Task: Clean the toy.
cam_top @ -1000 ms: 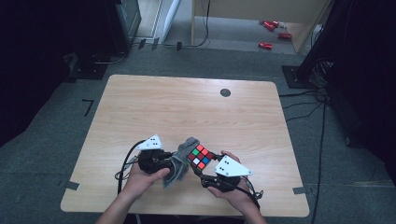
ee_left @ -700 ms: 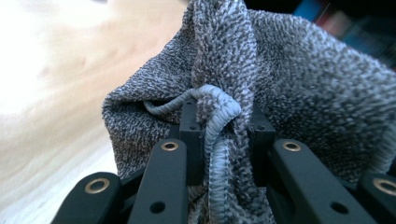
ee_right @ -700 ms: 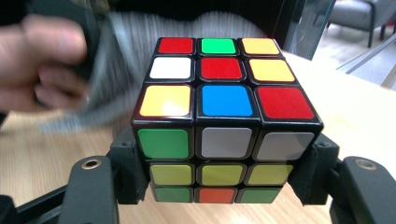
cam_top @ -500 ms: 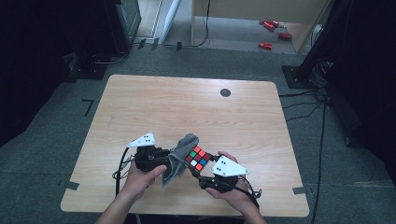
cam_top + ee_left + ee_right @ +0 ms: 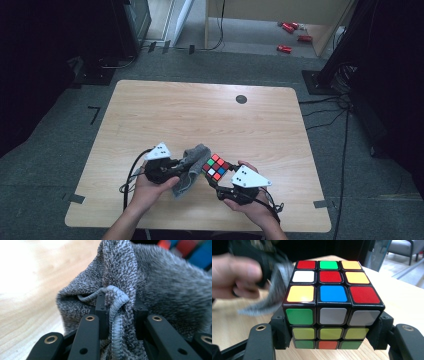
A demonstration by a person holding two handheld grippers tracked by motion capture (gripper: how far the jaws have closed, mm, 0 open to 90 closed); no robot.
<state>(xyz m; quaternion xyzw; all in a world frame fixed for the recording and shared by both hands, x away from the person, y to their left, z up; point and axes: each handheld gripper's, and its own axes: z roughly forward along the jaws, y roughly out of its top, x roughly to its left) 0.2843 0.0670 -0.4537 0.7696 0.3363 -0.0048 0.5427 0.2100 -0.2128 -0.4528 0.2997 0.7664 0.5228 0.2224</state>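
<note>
The table point(image 5: 210, 115) is looked down on from above the near edge in the high view, while the grey cloth point(image 5: 155, 290) is seen super close along the left gripper's jaws and the cube point(image 5: 329, 302) along the right's, with both shared lower centre up top.

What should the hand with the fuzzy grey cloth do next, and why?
Probably slide the grey cloth across onto the puzzle cube and rub its side. The left gripper is pinched shut on the cloth's hem, the right gripper clamps the cube by two sides, and the cloth sits right beside it.
</note>
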